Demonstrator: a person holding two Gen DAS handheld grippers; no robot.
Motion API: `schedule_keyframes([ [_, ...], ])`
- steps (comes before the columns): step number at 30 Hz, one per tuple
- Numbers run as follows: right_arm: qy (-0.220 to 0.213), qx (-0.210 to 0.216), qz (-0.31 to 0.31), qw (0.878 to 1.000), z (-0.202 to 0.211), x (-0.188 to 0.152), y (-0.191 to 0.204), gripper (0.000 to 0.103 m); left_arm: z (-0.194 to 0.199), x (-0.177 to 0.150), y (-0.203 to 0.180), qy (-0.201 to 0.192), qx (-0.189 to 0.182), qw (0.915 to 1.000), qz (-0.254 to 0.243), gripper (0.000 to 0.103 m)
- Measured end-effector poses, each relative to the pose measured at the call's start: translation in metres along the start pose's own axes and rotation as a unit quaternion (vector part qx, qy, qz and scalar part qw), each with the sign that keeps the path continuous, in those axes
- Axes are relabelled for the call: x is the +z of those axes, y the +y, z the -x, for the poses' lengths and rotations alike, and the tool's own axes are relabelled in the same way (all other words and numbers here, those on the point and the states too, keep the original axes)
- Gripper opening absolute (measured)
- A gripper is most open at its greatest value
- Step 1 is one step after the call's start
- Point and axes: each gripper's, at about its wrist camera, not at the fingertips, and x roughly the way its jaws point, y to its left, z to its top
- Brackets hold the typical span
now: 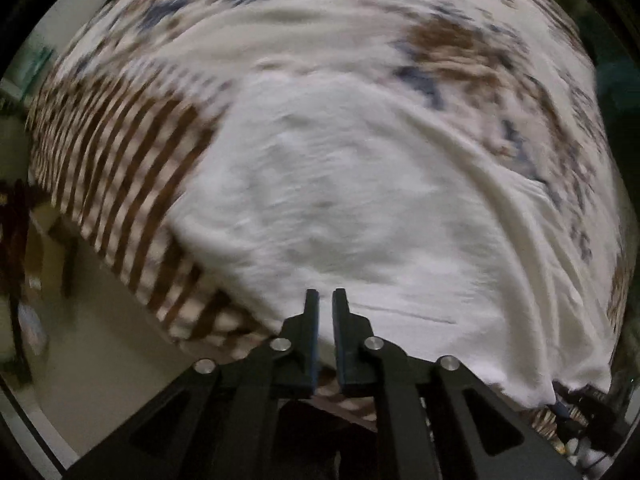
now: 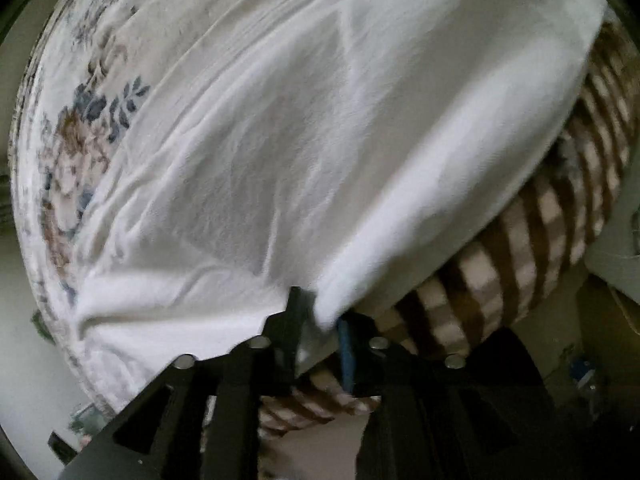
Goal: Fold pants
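Place: a bed, covered by a floral sheet (image 1: 448, 44) with a brown-and-cream striped border (image 1: 132, 168) along its edge; the floor shows beyond that edge.
Pants: the white pants (image 1: 340, 200) lie spread flat on the sheet, one side close to the striped border. They look already laid over themselves at least once, though the layers are hard to count through the blur.
Left tool: the left tool (image 1: 326, 300) hovers over the near hem with its jaws almost together, only a slim gap between them, and no cloth in that gap. My reading is that it has let go of the cloth and hangs free above it.
Right tool: the right tool (image 2: 316, 312) sits at a near corner of the pants (image 2: 320, 140). A bunched edge of white cloth lies between its jaws, which stand partly apart; the blur hides whether the pads press on the cloth, so I cannot tell if it is held.
Why so placed: both tools work the hem nearest the bed's edge, probably because corners there are easiest to reach and lift for a fold.
Next need: a firm pinch on both near corners.
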Motion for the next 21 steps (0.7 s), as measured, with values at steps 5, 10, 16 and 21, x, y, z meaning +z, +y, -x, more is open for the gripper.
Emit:
schedule_keyframes([
  [5,-0.018,0.046,0.025,0.998,0.053,0.010,-0.013,0.048,0.014,0.009,-0.088,-0.023,-0.009,0.9952,-0.095,0.065],
  [10,-0.092,0.041,0.000,0.995,0.132,0.064,-0.069,0.048,0.021,-0.003,-0.192,-0.020,-0.027,0.9827,-0.182,0.072],
  [16,-0.183,-0.022,-0.036,0.982,0.210,0.181,-0.169,0.049,0.003,-0.048,-0.311,0.013,-0.034,0.9700,-0.240,0.073],
  [21,-0.128,-0.027,-0.043,0.991,0.193,0.269,-0.237,0.050,-0.048,-0.091,-0.377,0.077,-0.017,0.9631,-0.257,0.073],
])
